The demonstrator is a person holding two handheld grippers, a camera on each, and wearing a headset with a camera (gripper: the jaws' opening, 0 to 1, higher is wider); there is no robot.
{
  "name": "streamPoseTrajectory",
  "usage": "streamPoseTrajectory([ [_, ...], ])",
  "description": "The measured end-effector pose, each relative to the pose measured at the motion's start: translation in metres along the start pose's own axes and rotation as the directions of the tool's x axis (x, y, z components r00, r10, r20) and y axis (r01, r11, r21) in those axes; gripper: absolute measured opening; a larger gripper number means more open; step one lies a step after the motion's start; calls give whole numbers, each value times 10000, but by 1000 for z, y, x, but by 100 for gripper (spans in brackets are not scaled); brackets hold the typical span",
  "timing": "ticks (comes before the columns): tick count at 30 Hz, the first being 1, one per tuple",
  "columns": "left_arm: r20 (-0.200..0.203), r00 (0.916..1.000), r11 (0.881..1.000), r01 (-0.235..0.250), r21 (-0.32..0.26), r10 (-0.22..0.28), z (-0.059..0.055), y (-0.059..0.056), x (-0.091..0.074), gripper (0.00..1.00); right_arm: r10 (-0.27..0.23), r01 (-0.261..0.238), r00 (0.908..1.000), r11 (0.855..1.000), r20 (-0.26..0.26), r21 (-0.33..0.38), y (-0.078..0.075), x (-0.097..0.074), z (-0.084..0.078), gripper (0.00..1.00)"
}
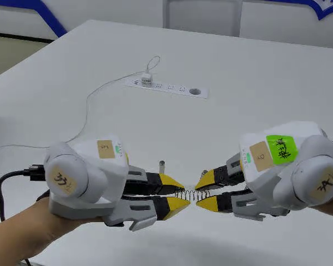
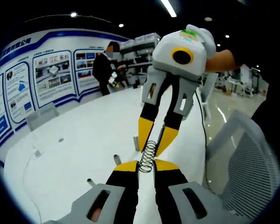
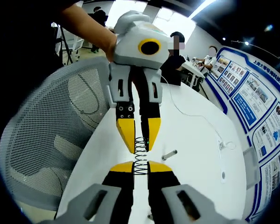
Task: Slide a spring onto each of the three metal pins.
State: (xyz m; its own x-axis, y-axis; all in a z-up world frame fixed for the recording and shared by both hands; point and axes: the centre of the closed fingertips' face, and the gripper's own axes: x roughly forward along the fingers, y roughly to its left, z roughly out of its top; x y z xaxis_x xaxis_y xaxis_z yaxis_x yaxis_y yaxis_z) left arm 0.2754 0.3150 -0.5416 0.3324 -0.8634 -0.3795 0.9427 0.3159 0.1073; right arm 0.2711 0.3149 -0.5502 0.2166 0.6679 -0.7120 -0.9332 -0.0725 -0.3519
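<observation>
A small metal spring (image 1: 191, 194) hangs level between my two grippers, just above the white table (image 1: 238, 111). My left gripper (image 1: 184, 193) is shut on its left end and my right gripper (image 1: 198, 195) on its right end, yellow tips facing each other. In the left gripper view the spring (image 2: 148, 156) runs from my own jaws up to the right gripper (image 2: 150, 150). Three short metal pins (image 2: 136, 142) (image 2: 117, 160) (image 2: 91, 182) stand on the table to the left of it. One pin (image 1: 162, 166) stands just behind the left gripper's tips. The right gripper view has a pin (image 3: 169, 155) beside the spring (image 3: 140, 156).
A white power strip (image 1: 166, 87) with a plugged-in white cable (image 1: 89, 105) lies further back on the table. A black cable (image 1: 11, 177) trails from the left gripper. A grey mesh chair (image 3: 42, 140) stands at the table's near edge. People stand in the background.
</observation>
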Motion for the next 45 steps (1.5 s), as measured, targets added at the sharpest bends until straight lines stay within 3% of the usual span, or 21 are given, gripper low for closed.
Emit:
streamPoseTrajectory([
  [9,-88,9993,9993,367,119,-366,1,-4,1,10,72,-71,10000,9999,66,-129,0,-2,1,11],
  [15,-229,9987,9989,456,132,-453,-3,-5,0,10,-121,106,9994,9988,326,480,-3,-5,-2,16],
  [19,-120,9987,9988,493,67,-493,-1,-7,-1,10,-77,39,9992,9956,401,931,-3,-4,-9,17],
  [23,-8,9988,9988,491,27,-491,2,-6,-2,10,59,-175,9967,9894,810,1439,-2,-4,-6,14],
  [31,-23,9986,9984,534,200,-534,2,-6,-4,10,312,-496,9947,9802,979,1919,1,-2,-4,11],
  [36,-86,9983,9980,574,256,-572,0,-6,-4,10,423,-606,9938,9814,1025,1821,2,-4,-2,10],
  [45,-91,9981,9978,605,268,-602,1,-6,-5,10,678,-1111,9749,9736,2122,1992,0,-17,14,10],
])
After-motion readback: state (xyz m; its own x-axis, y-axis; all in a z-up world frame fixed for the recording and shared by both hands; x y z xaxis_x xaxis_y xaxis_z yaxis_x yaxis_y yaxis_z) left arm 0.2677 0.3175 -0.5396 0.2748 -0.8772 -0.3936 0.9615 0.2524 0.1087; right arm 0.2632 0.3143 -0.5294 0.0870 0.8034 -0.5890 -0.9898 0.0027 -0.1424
